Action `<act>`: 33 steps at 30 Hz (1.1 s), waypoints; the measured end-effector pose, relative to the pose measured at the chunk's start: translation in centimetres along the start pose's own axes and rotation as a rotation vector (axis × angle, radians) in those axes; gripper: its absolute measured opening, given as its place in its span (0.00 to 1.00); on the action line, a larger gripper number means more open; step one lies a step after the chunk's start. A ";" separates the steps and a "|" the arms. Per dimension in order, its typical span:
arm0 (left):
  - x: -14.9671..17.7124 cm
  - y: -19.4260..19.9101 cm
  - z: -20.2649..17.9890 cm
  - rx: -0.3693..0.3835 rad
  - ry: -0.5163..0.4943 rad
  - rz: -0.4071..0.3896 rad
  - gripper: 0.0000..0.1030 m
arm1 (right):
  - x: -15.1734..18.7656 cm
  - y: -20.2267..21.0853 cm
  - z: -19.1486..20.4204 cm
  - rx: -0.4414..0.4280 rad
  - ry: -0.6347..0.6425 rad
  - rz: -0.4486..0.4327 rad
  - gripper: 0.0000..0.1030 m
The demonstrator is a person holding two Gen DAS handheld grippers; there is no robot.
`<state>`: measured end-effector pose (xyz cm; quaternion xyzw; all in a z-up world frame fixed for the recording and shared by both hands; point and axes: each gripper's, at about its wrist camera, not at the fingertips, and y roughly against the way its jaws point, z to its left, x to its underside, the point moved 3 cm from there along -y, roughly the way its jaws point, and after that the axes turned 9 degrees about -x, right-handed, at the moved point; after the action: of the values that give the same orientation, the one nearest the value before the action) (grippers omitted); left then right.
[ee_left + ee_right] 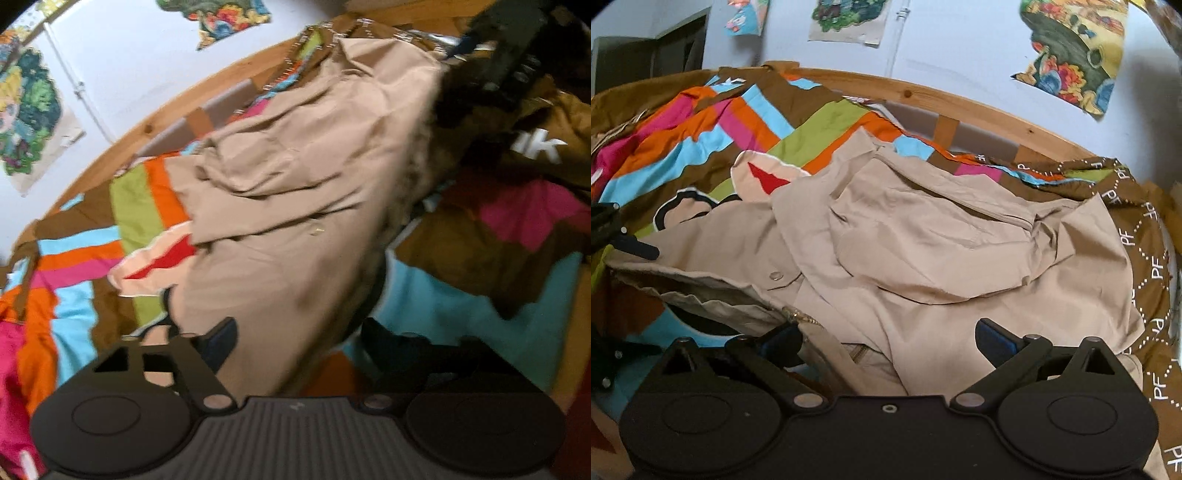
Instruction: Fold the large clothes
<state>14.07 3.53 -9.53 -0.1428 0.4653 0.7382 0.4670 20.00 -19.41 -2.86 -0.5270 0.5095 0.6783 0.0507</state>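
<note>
A crumpled beige cotton jacket (923, 251) lies on the striped multicoloured bedspread (746, 122); right tongs (890, 341) apart, left tongs (295, 339) clamping the jacket's hem.

The beige coat (923, 251) is looking like thin matt woven cloth, creasing all over, with a small shiny metal snap (774, 275). The patchwork bedspread (798, 122) is showing smooth matt cotton (bright blocks, brown edging). The bed frame (997, 107) is showing knotty wood, and both hand-held grippers' bodies are looking like matt black plastic.
</note>
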 end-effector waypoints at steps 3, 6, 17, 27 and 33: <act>-0.2 0.0 1.1 -0.023 0.027 -0.014 0.38 | 0.3 0.2 0.3 0.001 0.001 0.001 0.96; -0.4 0.3 2.0 -0.003 0.061 -0.040 0.18 | 0.8 0.4 0.7 -0.003 0.009 0.006 0.96; -1.2 1.8 5.0 0.024 0.263 -0.120 0.06 | 8.8 3.3 4.9 0.157 0.364 0.112 0.97; -1.5 1.8 6.3 0.043 0.339 -0.119 0.05 | 11.1 4.5 0.6 0.304 0.306 0.132 0.85; -2.1 3.9 5.4 -0.007 0.216 -0.113 0.02 | 11.4 5.4 0.3 0.270 0.279 0.133 0.16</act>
<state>13.21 6.29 -3.12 -0.2490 0.5018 0.6927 0.4544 11.51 -27.13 -8.21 -0.5693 0.6318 0.5260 0.0048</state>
